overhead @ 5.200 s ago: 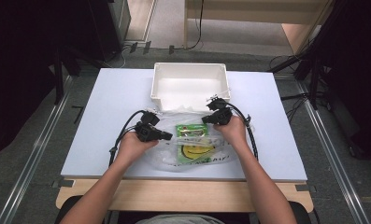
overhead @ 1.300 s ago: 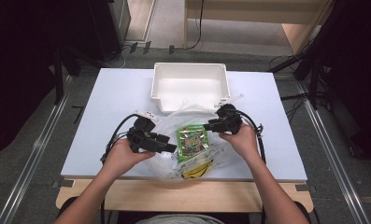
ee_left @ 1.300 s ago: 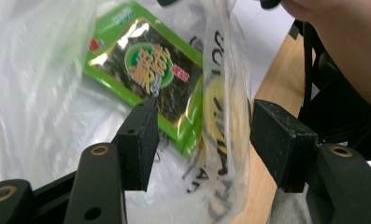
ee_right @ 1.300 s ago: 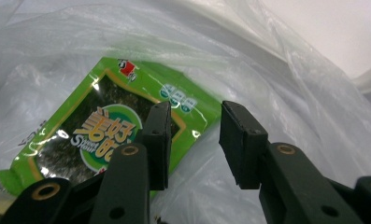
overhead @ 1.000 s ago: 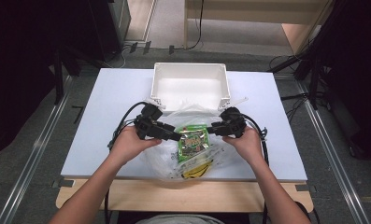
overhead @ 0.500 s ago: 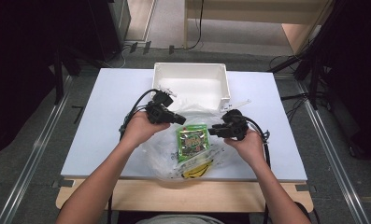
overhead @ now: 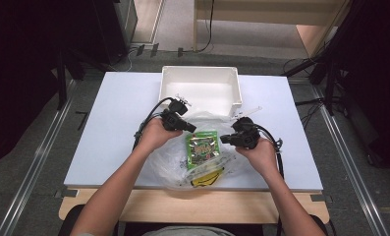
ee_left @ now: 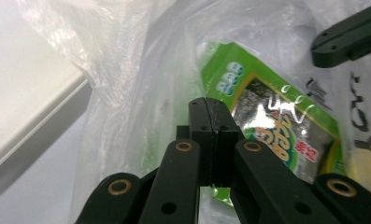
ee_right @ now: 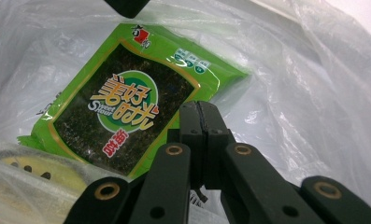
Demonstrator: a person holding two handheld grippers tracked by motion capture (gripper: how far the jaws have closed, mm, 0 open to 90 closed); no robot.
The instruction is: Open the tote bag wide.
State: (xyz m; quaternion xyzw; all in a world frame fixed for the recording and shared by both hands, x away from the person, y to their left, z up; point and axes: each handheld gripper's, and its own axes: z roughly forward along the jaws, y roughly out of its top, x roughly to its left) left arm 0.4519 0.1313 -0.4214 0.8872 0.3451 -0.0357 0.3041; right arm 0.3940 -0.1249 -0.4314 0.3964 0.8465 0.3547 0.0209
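A clear plastic bag (overhead: 168, 162) lies at the table's near edge with a green seaweed snack packet (overhead: 202, 147) inside it and a yellow item (overhead: 205, 179) below that. My left gripper (overhead: 190, 129) is at the bag's upper left rim, its jaws pressed together with the film (ee_left: 127, 70) bunched at their tip (ee_left: 211, 105). My right gripper (overhead: 224, 139) is at the bag's right rim; its jaws have just been closing and now meet on the film (ee_right: 290, 93). The packet (ee_right: 122, 102) lies just beyond the right gripper's tip (ee_right: 199, 107).
A white open box (overhead: 200, 91) stands right behind the bag, its rim (ee_left: 33, 107) close to my left gripper. The pale table (overhead: 109, 123) stretches left and right of the bag. Cables trail from both grippers.
My left gripper left the bag's left side, went up towards the box and came down at the bag's upper rim, jaws now shut. The right gripper stayed put and closed.
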